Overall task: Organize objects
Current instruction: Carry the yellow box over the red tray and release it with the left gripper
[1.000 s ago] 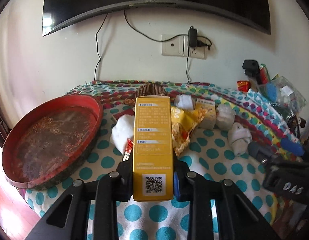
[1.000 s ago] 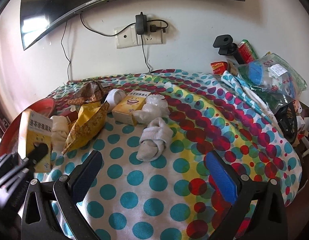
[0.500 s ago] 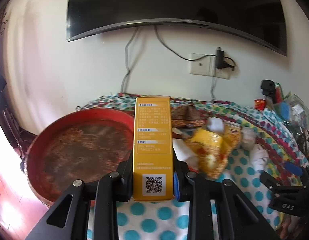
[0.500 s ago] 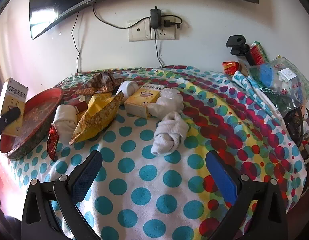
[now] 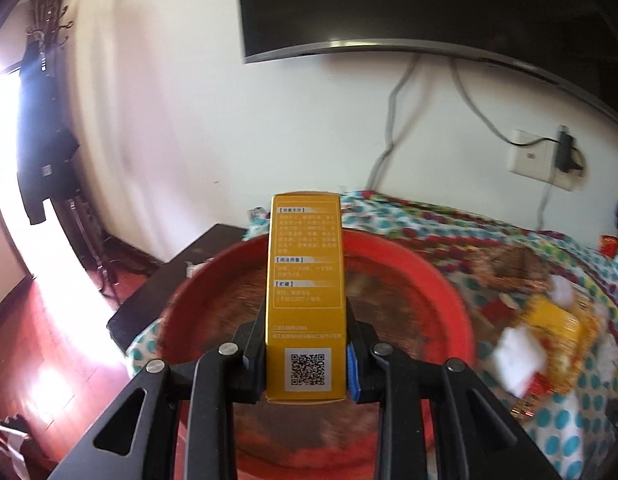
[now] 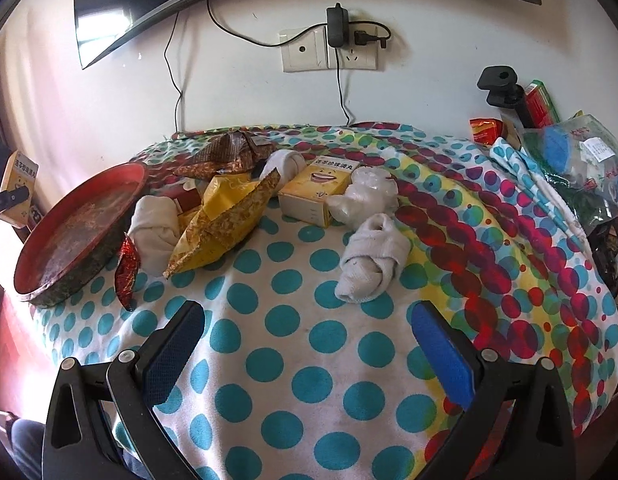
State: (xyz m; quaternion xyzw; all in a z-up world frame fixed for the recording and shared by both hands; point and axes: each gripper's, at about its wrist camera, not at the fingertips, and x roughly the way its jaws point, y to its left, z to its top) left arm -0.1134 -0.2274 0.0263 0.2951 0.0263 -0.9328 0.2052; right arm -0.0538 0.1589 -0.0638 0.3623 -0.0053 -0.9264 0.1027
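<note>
— Well, the red tray [image 5: 441, 292] fills the left wrist view below the yellow box [image 5: 305, 300], which the left gripper [image 5: 307, 356] clamps upright. It should probably lower the box flat onto bare tray before letting go.

— Only the right wrist view shows the right gripper [image 6: 309, 344] spread wide and empty, a rolled sock [image 6: 371, 262] at twelve o'clock, the tray at ten.
</note>
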